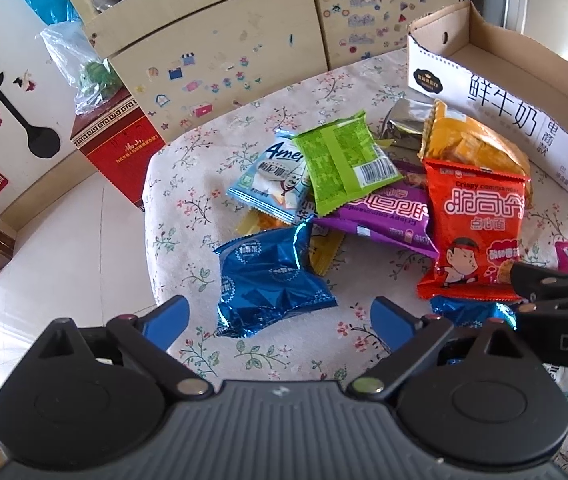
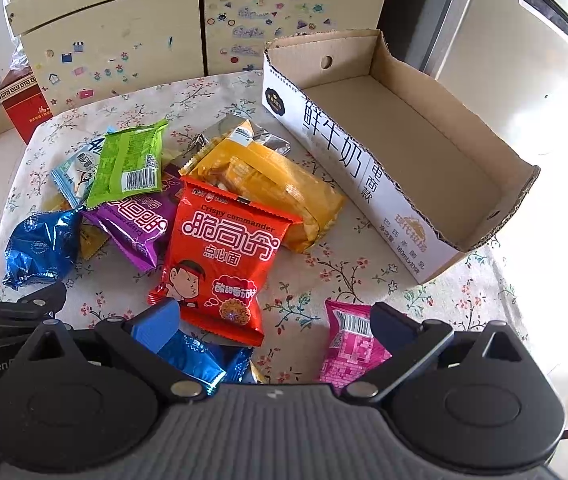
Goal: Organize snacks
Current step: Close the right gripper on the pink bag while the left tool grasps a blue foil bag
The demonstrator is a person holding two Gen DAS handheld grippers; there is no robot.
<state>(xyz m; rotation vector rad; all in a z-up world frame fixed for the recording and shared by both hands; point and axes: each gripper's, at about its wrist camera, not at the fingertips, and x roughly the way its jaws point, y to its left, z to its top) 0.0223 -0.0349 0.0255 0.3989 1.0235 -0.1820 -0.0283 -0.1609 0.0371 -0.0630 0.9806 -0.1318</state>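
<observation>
Snacks are all dumped in a loose pile on the flowery tablecloth (image 1: 188, 216), none of them in the cardboard box (image 2: 404, 120) yet, which sits open-topped just to the right of the heap with its white printed side facing the packets. Front and center is the red Crispy commander pack (image 2: 220, 256), lying partly over the purple pack (image 2: 140, 220) on its left and the big orange-yellow pack (image 2: 284, 184) behind it. The green pack (image 1: 344, 160) sits barcode-up on top of the purple one and a light blue and white pack (image 1: 268, 180). A silver foil pack (image 2: 236, 132) peeks out at the back, touching the orange-yellow one. 2 shiny blue packs here: one (image 1: 268, 284) off to the left edge of the pile, another (image 2: 200, 360) tucked under the red pack's near edge. A pink pack (image 2: 352, 344) lies on its own near the right side. The left gripper (image 1: 280, 320) hovers spread wide right over that left blue pack, holding nothing. The right gripper (image 2: 272, 328) is spread wide too, empty, with the red pack's bottom edge between its fingers. Behind the table there's a stickered cabinet (image 1: 220, 52) and a red carton (image 1: 116, 148) on the floor.
</observation>
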